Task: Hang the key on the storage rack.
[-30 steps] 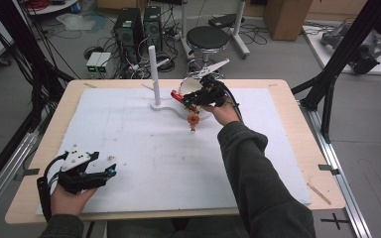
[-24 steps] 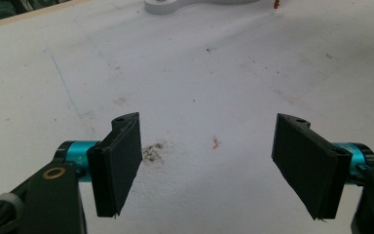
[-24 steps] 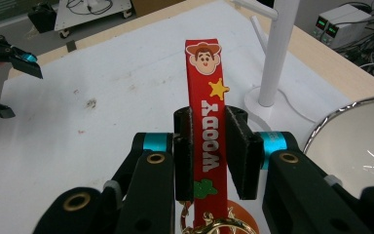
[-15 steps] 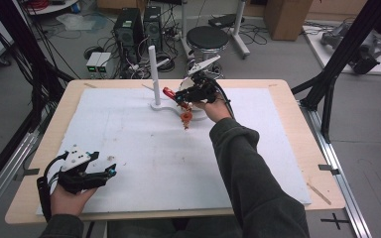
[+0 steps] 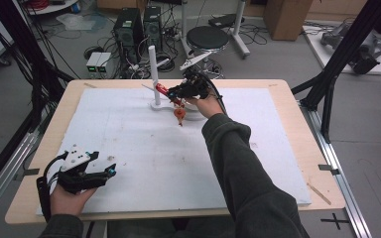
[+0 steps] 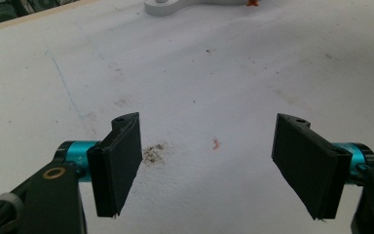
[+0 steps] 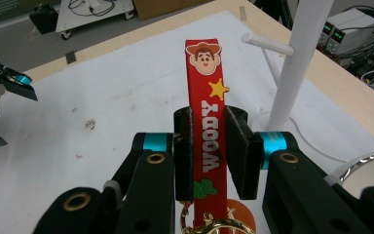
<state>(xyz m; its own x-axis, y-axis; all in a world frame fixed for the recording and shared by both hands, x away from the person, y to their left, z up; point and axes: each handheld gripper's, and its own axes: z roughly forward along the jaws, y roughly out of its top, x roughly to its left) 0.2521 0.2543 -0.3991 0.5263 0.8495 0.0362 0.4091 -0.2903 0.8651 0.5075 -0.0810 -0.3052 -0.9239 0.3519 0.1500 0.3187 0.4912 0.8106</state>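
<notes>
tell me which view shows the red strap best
The right gripper view: the red strap stands upright between the right hand-held gripper jaws, its cartoon face, star and lettering readable. In the high view it is a small red sliver beside the white stand.

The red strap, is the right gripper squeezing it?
Touching. In the right gripper view, the right gripper's black jaws press flat against both sides of the red strap, with no gap showing.

My left gripper [image 6: 209,165] had flat black jaw pads on teal collars, brass-ringed screw holes in its black links, and a white top plate. My right gripper [image 7: 209,156] matched it, black cable trailing, and I wore dark grey-green sleeves [image 5: 238,163].
</notes>
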